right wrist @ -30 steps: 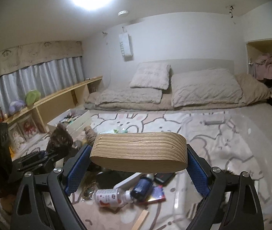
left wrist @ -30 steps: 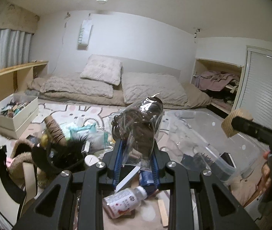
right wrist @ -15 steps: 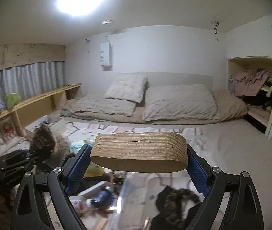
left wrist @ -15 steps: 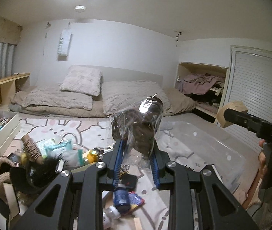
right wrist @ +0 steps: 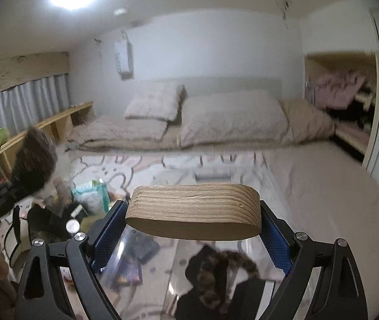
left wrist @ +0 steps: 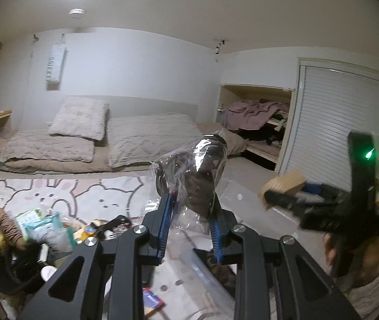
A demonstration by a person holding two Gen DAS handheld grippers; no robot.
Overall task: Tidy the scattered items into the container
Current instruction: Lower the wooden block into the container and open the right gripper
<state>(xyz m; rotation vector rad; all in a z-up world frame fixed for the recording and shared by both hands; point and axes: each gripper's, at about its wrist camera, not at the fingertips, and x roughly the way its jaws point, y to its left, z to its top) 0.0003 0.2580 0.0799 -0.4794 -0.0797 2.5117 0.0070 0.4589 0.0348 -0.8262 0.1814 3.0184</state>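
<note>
My left gripper (left wrist: 191, 210) is shut on a clear plastic bag with a dark item inside (left wrist: 194, 168), held up above the clear plastic container (left wrist: 205, 272). My right gripper (right wrist: 192, 221) is shut on an oval wooden block (right wrist: 192, 213), held over the same clear container (right wrist: 245, 250), which holds a black and leopard-print item (right wrist: 221, 269). The right gripper with the block (left wrist: 282, 186) shows at the right of the left wrist view. The left gripper's bag (right wrist: 33, 160) shows at the left of the right wrist view.
A pile of scattered items (left wrist: 42, 229) lies on the bunny rug (left wrist: 69, 194) to the left of the container. A bed with pillows (left wrist: 125, 138) fills the back. An open closet (left wrist: 258, 125) stands at the right.
Both grippers have moved to the right, from above the scattered pile to over the clear container, each still holding its item.
</note>
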